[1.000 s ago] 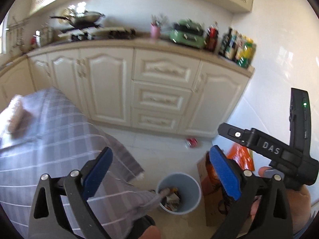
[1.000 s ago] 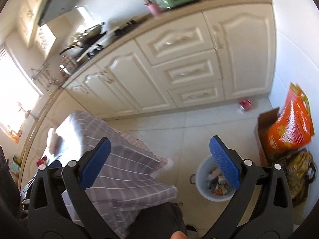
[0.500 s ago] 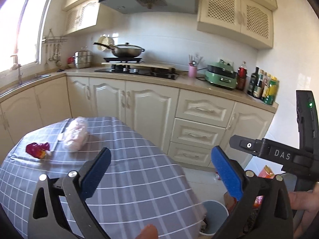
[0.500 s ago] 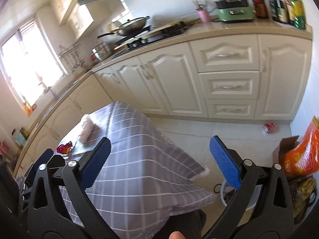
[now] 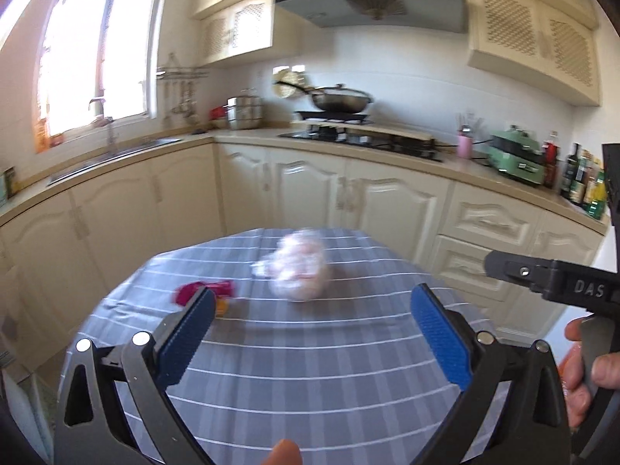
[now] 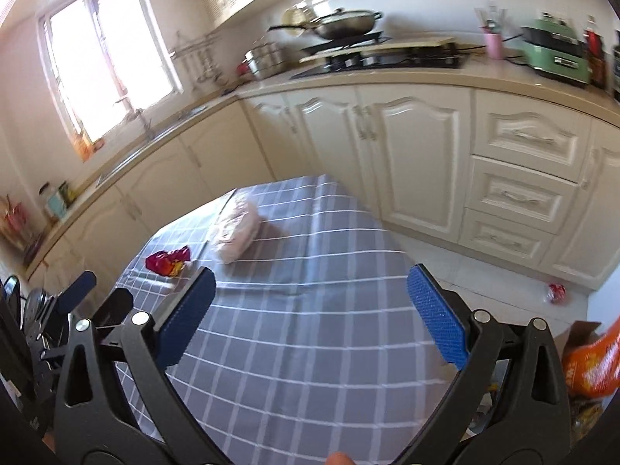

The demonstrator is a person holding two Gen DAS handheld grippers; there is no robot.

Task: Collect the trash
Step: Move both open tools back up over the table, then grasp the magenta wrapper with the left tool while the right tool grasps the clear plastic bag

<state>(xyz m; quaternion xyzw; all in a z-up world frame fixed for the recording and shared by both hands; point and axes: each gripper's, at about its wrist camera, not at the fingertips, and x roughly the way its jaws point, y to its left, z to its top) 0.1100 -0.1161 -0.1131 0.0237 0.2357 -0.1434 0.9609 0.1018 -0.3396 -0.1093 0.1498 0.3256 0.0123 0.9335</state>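
A clear plastic bag with pinkish contents [image 5: 300,271] lies on the grey checked tablecloth [image 5: 310,368]; it also shows in the right wrist view [image 6: 236,234]. A crumpled red wrapper [image 5: 205,292] lies to its left, also in the right wrist view [image 6: 168,260]. My left gripper [image 5: 310,333] is open and empty above the table, short of both items. My right gripper [image 6: 310,317] is open and empty over the table's near half. The right gripper's body [image 5: 562,283] shows at the right of the left wrist view.
Cream kitchen cabinets [image 6: 418,155] run behind the table, with a wok [image 5: 341,102] on the hob. A red can [image 6: 556,293] lies on the floor by the drawers. An orange bag [image 6: 593,360] in a cardboard box stands at the right.
Both grippers have swung up and left from the floor bin towards the table. The bag and the red wrapper have come into the centre of view.
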